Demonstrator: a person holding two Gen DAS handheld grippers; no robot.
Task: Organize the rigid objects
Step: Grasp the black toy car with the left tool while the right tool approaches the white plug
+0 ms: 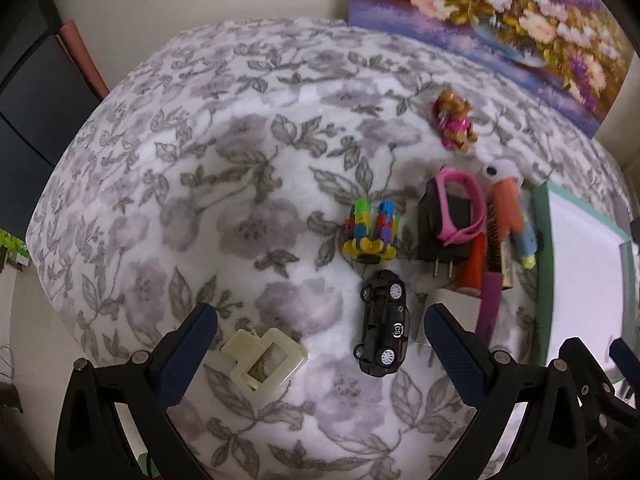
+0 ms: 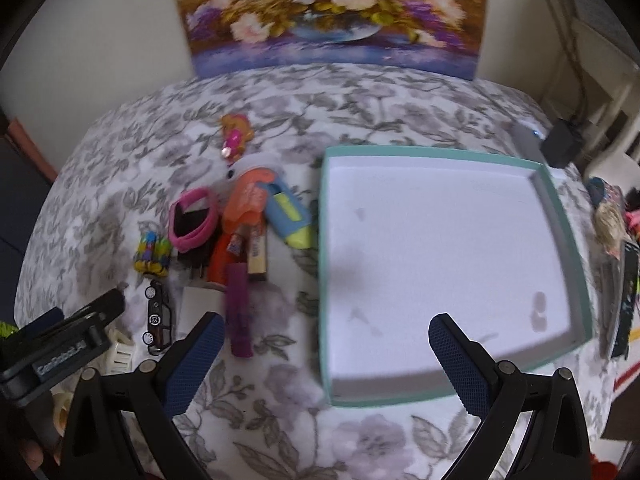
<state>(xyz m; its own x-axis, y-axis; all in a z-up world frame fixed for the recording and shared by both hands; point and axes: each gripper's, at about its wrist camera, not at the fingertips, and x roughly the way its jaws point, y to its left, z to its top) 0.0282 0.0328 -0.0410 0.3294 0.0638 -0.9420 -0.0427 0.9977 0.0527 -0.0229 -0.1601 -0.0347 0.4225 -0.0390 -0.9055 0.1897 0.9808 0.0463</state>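
My left gripper [image 1: 320,328] is open and empty above the floral cloth, with a cream hair clip [image 1: 264,364] and a black toy car [image 1: 384,324] between its fingers. A colourful block toy [image 1: 372,228], a black charger [image 1: 444,228] with a pink band [image 1: 460,208], a dog figure [image 1: 456,120] and several pens lie beyond. My right gripper [image 2: 326,340] is open and empty over the near edge of a teal-rimmed white tray [image 2: 558,200]. The purple pen [image 2: 239,312], black toy car [image 2: 159,320] and pile also show in the right wrist view.
A flower painting [image 2: 332,12] leans on the wall behind the table. Dark clutter [image 2: 616,240] lies right of the tray. The left gripper's body [image 2: 60,352] shows at the right view's lower left.
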